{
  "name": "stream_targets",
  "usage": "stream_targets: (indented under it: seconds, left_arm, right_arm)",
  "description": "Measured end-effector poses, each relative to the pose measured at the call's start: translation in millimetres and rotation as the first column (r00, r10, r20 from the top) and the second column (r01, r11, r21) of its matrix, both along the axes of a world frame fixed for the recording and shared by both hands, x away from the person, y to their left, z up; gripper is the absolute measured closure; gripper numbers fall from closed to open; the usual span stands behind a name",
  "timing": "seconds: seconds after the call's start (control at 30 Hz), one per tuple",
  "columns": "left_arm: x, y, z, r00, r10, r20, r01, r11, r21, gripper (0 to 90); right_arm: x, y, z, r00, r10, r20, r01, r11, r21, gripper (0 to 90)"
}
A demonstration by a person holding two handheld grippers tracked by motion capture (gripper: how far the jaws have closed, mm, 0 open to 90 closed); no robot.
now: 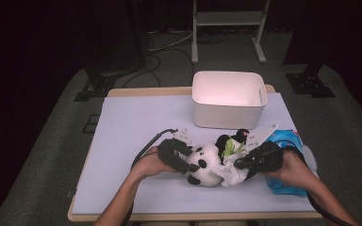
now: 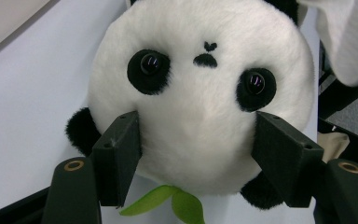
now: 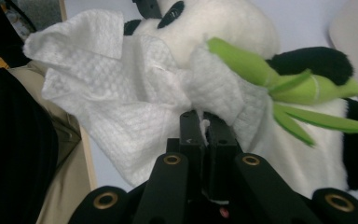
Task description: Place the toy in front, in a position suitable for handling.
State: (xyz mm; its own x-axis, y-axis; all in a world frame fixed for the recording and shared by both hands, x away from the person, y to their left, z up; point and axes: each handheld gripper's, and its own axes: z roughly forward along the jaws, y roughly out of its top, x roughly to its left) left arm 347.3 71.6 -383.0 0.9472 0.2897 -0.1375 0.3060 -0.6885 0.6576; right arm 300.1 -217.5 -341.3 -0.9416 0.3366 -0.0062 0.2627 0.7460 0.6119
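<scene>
Plush panda point(image 2: 200, 112) clamped by left gripper point(image 2: 196, 154) — right gripper point(image 3: 204, 135) pinches wipe point(image 3: 121, 102), hiding its belly.

The toy panda point(image 2: 200, 107) is white with black eye patches, black ears and limbs and a small black nose, and it carries bright green felt leaves point(image 3: 279, 79). The wipe point(image 3: 116, 107) is white with a fine quilted diamond pattern, and the jaws on it are matt black with brass-coloured rings. The bin point(image 1: 228, 100) is cream-white, the mat point(image 1: 136, 122) pale lilac-grey, and the packet point(image 1: 287, 141) blue.
</scene>
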Motion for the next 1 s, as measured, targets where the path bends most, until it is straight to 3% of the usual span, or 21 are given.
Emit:
stream_targets:
  seconds: [0.5,0.73,1.0]
  left_arm:
    - [-0.3,-0.5,0.3,0.9999,-0.013,0.004,0.013,0.9999,0.003,33.0]
    - [-0.3,-1.0,1.0,0.9999,-0.017,0.001,0.017,0.9998,0.008,32.9]
    - [2.9,1.3,2.3,0.9998,-0.018,-0.014,0.017,0.9998,-0.012,29.0]
  right_arm:
    - [9.3,-18.2,15.9,0.9973,-0.061,0.040,0.062,0.998,-0.016,86.6]
    - [27.8,-25.3,11.5,0.9944,-0.105,0.004,0.106,0.994,-0.017,86.6]
    - [31.0,-25.6,-2.4,0.9944,-0.083,-0.065,0.084,0.996,0.006,86.4]
